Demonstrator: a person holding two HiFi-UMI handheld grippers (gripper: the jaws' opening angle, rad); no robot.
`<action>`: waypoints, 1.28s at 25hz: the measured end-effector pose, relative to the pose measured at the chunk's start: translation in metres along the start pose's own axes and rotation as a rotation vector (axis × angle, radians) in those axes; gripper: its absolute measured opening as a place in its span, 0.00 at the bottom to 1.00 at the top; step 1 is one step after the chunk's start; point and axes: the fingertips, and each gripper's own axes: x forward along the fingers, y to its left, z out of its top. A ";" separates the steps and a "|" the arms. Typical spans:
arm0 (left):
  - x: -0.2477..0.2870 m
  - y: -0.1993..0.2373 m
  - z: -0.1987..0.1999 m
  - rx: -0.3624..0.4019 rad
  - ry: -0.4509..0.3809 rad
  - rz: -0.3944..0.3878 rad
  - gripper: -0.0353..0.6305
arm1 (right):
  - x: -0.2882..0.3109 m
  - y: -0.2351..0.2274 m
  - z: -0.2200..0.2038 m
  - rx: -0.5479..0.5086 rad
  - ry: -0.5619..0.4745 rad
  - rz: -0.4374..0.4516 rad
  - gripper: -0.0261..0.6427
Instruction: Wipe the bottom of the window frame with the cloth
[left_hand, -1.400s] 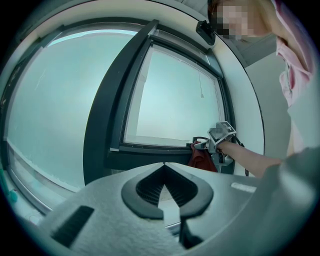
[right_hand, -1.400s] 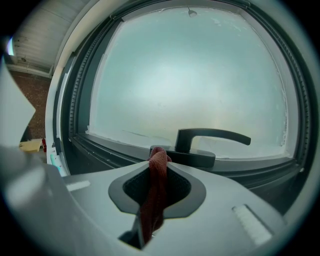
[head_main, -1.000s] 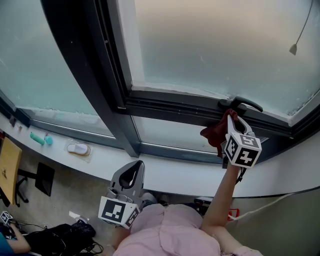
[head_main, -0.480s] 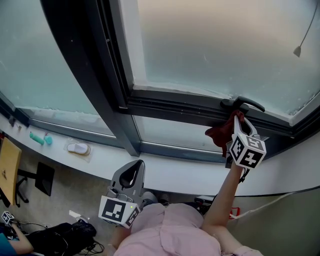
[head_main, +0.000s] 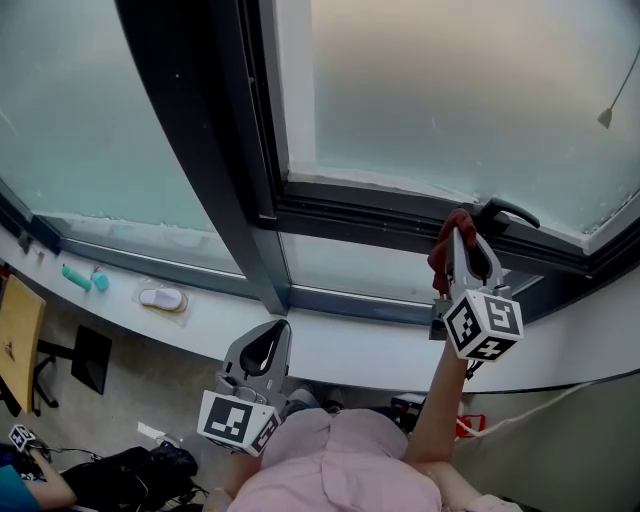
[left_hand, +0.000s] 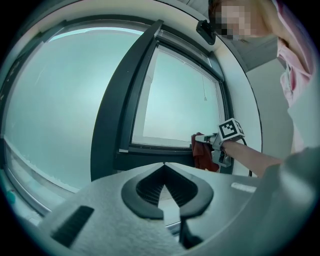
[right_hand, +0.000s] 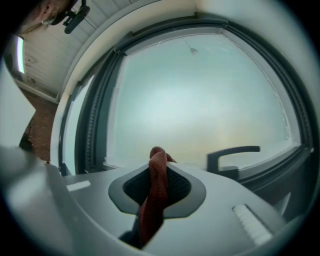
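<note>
The right gripper (head_main: 464, 245) is raised to the bottom rail of the frame (head_main: 370, 212), its tips just left of the black handle (head_main: 506, 210). Its jaws are pinching a dark red cloth (head_main: 441, 252). In the right gripper view the cloth runs as a twisted strip up between the jaws, and its end pokes out above them, left of the handle. In the head view the bunched cloth lies over the rail just left of and below the handle. It seems to press on the rail, though the angle does not make the contact sure. The gripper's cube (head_main: 483, 324) sits below the handle, and the person's bare forearm (head_main: 437, 400) goes down from it to a pink shirt (head_main: 335, 472).

The left gripper (head_main: 270, 332) hangs low, well to the left of and below the handle, near the person's body and apart from the frame. The left gripper view shows its jaws pressed together at the tips with nothing between them. Past them the right gripper and cloth show small at the frame.

Above the handle is pale frosted glass (head_main: 450, 90), and a cord pull (head_main: 605, 118) hangs in front of it, up and to the right of the handle. A white sill (head_main: 340, 345) curves below the frame. On it, far left of the handle, lie a teal thing (head_main: 80, 277) and a white thing (head_main: 160, 298), both too small to name.
</note>
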 end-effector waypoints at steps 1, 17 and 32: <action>-0.002 0.003 0.002 0.002 -0.001 -0.002 0.05 | 0.005 0.022 0.002 -0.009 -0.006 0.042 0.12; -0.059 0.080 0.017 0.025 -0.019 0.106 0.05 | 0.063 0.241 -0.045 -0.083 0.099 0.373 0.11; -0.076 0.123 0.022 0.012 -0.030 0.164 0.05 | 0.102 0.267 -0.083 -0.189 0.167 0.318 0.11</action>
